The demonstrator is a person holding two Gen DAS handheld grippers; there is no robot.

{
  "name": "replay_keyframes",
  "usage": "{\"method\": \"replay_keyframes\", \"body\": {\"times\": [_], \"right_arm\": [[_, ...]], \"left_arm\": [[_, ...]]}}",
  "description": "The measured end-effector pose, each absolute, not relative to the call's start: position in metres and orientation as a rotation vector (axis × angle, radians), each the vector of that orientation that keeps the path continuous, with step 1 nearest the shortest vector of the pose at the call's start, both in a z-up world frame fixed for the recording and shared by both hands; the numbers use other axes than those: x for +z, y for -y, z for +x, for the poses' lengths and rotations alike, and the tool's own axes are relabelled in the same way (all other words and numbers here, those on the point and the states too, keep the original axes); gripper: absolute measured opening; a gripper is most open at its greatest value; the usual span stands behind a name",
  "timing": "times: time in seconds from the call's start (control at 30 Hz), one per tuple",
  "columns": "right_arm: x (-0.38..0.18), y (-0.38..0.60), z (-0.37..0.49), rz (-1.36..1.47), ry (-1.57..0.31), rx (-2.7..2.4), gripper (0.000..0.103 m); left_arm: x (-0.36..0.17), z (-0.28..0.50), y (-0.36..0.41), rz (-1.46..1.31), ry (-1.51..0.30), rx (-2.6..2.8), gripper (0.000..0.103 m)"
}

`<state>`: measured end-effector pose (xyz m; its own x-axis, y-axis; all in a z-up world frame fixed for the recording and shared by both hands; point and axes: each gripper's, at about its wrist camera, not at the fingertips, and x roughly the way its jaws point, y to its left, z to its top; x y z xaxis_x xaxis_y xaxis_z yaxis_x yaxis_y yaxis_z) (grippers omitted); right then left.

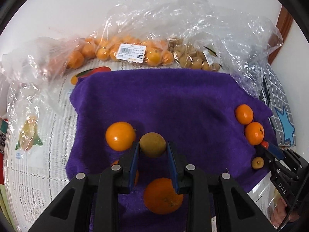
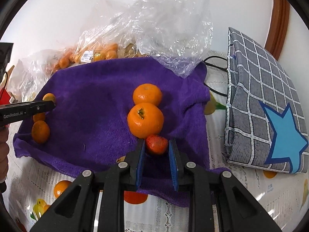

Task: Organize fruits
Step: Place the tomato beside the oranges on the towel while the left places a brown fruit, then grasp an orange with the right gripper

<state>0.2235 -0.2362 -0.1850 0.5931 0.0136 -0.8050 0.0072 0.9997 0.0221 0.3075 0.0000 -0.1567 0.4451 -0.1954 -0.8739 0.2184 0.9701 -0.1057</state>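
Note:
A purple towel [image 1: 173, 100] [image 2: 96, 100] lies on the table. My left gripper [image 1: 153, 148] is shut on a yellowish-green citrus fruit [image 1: 152, 144], above the towel. An orange [image 1: 120, 135] sits just left of it, another orange [image 1: 163, 195] lies below the jaws. My right gripper [image 2: 156, 146] is shut on a red strawberry [image 2: 156, 144], right beside two tangerines [image 2: 145, 119] at the towel's right side. These tangerines [image 1: 249, 123] and a small yellow fruit [image 1: 257, 162] show at the right of the left wrist view, next to the right gripper [image 1: 270, 150].
Clear plastic bags of oranges [image 1: 123, 52] and brown fruits [image 1: 193, 58] lie behind the towel. An empty crumpled bag [image 2: 164, 29] rests at the back right. A grey checked bag with a blue star [image 2: 266, 104] stands to the right. A printed tablecloth [image 2: 222, 203] covers the table.

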Motion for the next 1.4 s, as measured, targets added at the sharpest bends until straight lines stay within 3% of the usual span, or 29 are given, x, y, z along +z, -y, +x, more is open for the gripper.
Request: {"method": "replay_keyframes", "body": {"times": [0.1,0.2,0.4,0.83,1.4], "right_arm": [[-0.184,0.236,0.223,0.017,-0.938,0.002,0.026],[-0.182,0.236,0.221,0.012,-0.941,-0.004,0.037],[-0.172,0.236,0.208,-0.010,-0.921,-0.018,0.048],[-0.146,0.223,0.173,-0.005,-0.853,-0.060,0.048],[-0.176,0.182,0.149,0.005,-0.934,0.070,0.048]], "left_arm": [[-0.159,0.306,0.004,0.043,-1.088,-0.259,0.028],[-0.159,0.303,0.006,0.054,-1.086,-0.259,0.028],[-0.144,0.296,0.002,0.049,-1.065,-0.249,0.044],[-0.107,0.246,-0.038,-0.006,-0.998,-0.247,0.048],[-0.127,0.198,-0.090,-0.030,-1.021,-0.214,0.048]]}}
